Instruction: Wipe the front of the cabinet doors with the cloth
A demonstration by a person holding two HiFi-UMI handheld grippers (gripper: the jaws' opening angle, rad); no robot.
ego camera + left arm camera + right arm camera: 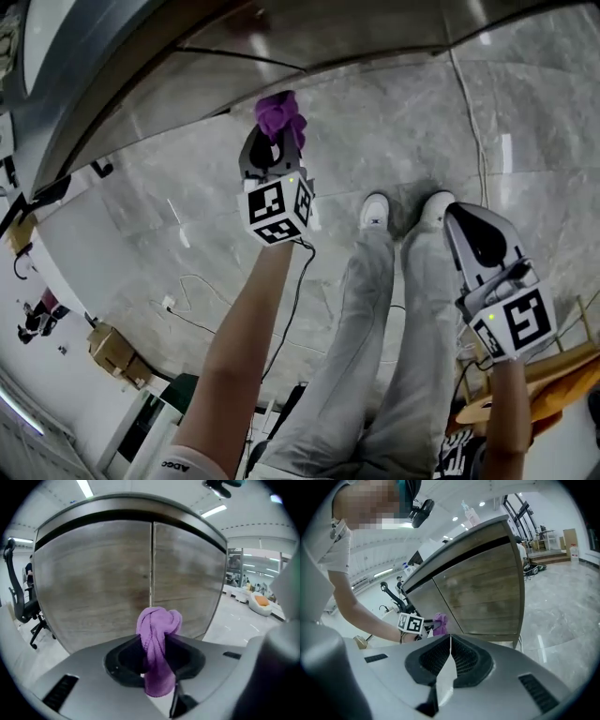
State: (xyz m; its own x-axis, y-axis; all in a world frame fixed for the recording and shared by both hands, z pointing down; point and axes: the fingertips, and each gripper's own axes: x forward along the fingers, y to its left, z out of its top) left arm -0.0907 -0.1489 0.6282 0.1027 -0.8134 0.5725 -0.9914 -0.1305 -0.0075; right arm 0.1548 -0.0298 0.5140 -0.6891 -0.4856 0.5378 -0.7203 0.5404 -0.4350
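Head view: grips a bunched purple cloth (pixel 277 114) in the left tool (pixel 273 142), arm stretched forward to the foot of the cabinet (pixel 328 37). Carries the right tool (pixel 472 230) low and off to the side, beside the legs (pixel 375 328), over the marble floor (pixel 412 122).

Left gripper view: clamps the left tool (pixel 156 660) on the cloth (pixel 157 630), with the knot poking out past the tips. Faces the two wooden doors (pixel 103 583), cloth lined up with the seam (pixel 152 559) between them, low on the fronts; touching or not, cannot tell.

Right gripper view: shows the right tool (pixel 450 646) with jaws pressed together, nothing between them. Looks across at the cabinet (pixel 483 592) from an angle, with the left tool (pixel 427 628) and cloth (pixel 439 619) just beside the door front.
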